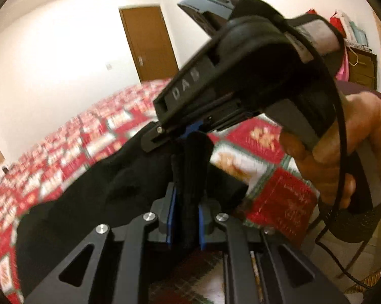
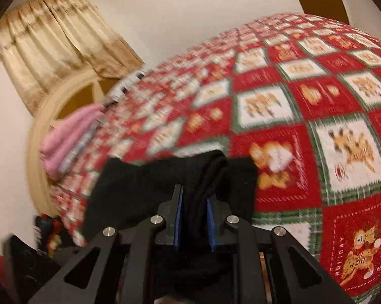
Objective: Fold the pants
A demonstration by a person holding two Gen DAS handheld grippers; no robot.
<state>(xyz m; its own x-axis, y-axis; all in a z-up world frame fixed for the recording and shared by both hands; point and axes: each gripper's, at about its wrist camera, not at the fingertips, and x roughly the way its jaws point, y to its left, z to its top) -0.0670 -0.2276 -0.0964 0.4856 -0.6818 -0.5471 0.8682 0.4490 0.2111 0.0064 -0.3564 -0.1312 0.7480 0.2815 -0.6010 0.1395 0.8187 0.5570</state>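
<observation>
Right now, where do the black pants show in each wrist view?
Left wrist view: the black pants fill the lower left to centre, pinched in the left gripper, with the right gripper gripping them above.
Right wrist view: lower centre, bunched in its shut jaws.
Shared landmark: the red patchwork quilt.

- The black plastic body of the right gripper (image 1: 190,136), seen from the left wrist, carries raised pale letters "DAS" on its flat side face, blurred but readable.
- A red square patch of the red, white and green patchwork bedspread (image 2: 304,96), at its near right edge in the right wrist view, bears the word "HOLIDAY" beside an orange cartoon figure.
- Script lettering on other patches is too blurred to read.
</observation>
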